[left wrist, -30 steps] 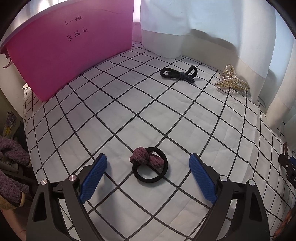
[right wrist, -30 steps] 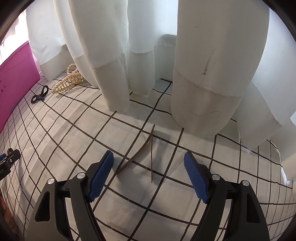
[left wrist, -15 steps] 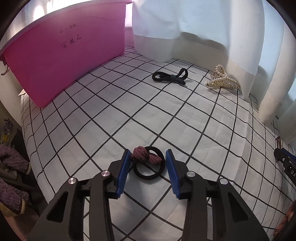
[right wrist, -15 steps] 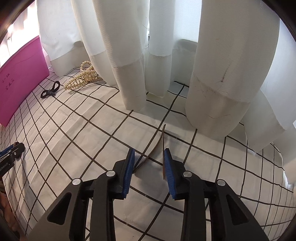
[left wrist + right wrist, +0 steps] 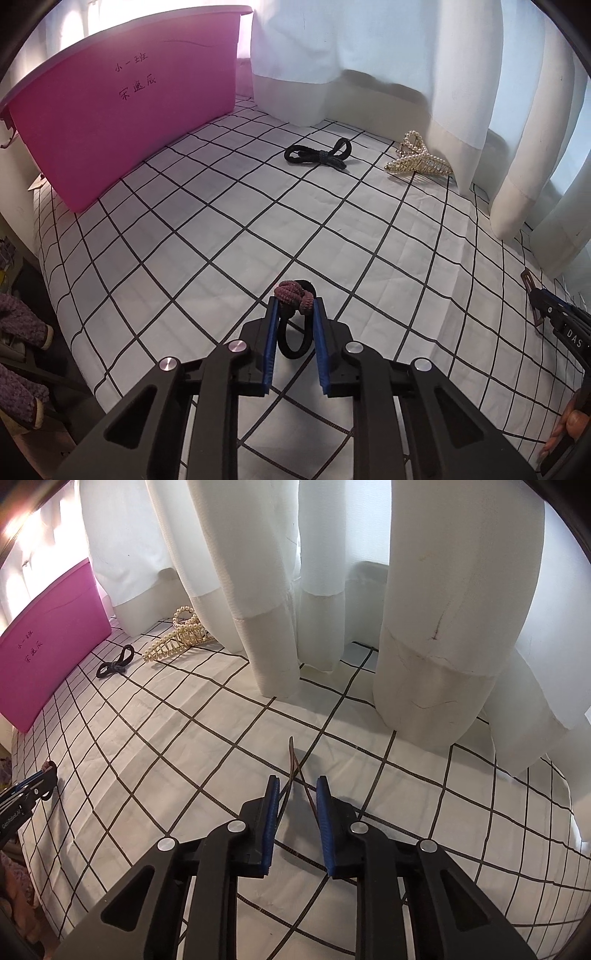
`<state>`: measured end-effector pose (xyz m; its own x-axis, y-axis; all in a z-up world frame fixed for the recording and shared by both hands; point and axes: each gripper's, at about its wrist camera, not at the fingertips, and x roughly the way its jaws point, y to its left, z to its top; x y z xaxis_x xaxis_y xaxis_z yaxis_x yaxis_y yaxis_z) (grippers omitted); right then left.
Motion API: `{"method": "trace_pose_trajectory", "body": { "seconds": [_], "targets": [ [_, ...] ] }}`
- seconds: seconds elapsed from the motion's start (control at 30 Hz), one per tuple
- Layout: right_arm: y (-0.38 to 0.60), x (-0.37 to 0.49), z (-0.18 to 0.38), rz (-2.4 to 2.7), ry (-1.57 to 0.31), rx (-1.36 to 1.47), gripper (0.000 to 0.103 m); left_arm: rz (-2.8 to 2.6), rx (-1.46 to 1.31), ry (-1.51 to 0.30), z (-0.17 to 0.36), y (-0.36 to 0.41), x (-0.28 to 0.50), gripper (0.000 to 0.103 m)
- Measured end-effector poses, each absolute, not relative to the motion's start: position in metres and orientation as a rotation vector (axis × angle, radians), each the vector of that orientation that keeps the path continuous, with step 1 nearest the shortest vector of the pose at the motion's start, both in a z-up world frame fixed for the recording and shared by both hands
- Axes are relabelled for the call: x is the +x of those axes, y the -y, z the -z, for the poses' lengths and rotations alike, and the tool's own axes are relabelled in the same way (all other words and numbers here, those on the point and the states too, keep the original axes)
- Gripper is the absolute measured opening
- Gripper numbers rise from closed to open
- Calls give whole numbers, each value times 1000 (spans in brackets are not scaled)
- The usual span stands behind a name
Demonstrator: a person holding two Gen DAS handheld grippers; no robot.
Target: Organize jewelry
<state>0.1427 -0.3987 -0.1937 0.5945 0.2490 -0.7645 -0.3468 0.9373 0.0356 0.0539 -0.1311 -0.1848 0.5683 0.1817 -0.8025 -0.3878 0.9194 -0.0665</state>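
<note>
Closing: left gripper on hair tie, right gripper on hairpin; 2 pieces left near pink bin.

- The checked cloth covers the surface, and everything lies on it
- The tub stands at the far left, a curtain hanging behind and to its right
- The bow-shaped hair tie lies far centre, the pearl claw clip just right of it at the curtain's foot
- The knotted hair tie sits nearest, between the left gripper fingers
- The thin hair clip lies before the curtain folds, between the right gripper fingers
</note>
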Motion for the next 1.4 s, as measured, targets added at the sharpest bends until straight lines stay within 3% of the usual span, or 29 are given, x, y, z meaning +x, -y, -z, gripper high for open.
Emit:
{"method": "trace_pose_trajectory", "body": {
  "seconds": [0.07, 0.1, 0.13, 0.5, 0.57, 0.63, 0.77, 0.83, 1.13, 1.17, 1.23, 1.4],
  "targets": [
    [400, 141, 189, -356, -861, -117, 20, -334, -248, -904, 180, 134, 53, 18],
    [402, 139, 186, -360, -857, -116, 14, -330, -249, -899, 177, 136, 52, 18],
    [403, 139, 183, -360, -857, -121, 1, -329, -247, -895, 174, 138, 51, 18],
    [414, 135, 168, -423, -851, -129, 2, -325, -245, -881, 154, 151, 40, 18],
    [414, 137, 168, -443, -862, -135, 4, -326, -248, -880, 153, 152, 38, 18],
    [414, 138, 170, -441, -863, -141, 21, -327, -255, -884, 154, 153, 36, 18],
    [410, 136, 175, -464, -882, -129, 24, -330, -265, -894, 158, 154, 34, 18],
    [406, 134, 178, -478, -888, -138, 37, -330, -266, -897, 159, 154, 33, 18],
    [393, 130, 201, -439, -890, -248, 38, -326, -266, -910, 163, 154, 34, 18],
    [391, 129, 202, -435, -880, -270, 37, -326, -268, -911, 163, 154, 34, 18],
    [389, 126, 202, -431, -867, -285, 20, -328, -271, -915, 164, 153, 35, 18],
    [387, 122, 197, -438, -845, -296, 14, -325, -270, -908, 160, 154, 35, 18]
  ]
}}
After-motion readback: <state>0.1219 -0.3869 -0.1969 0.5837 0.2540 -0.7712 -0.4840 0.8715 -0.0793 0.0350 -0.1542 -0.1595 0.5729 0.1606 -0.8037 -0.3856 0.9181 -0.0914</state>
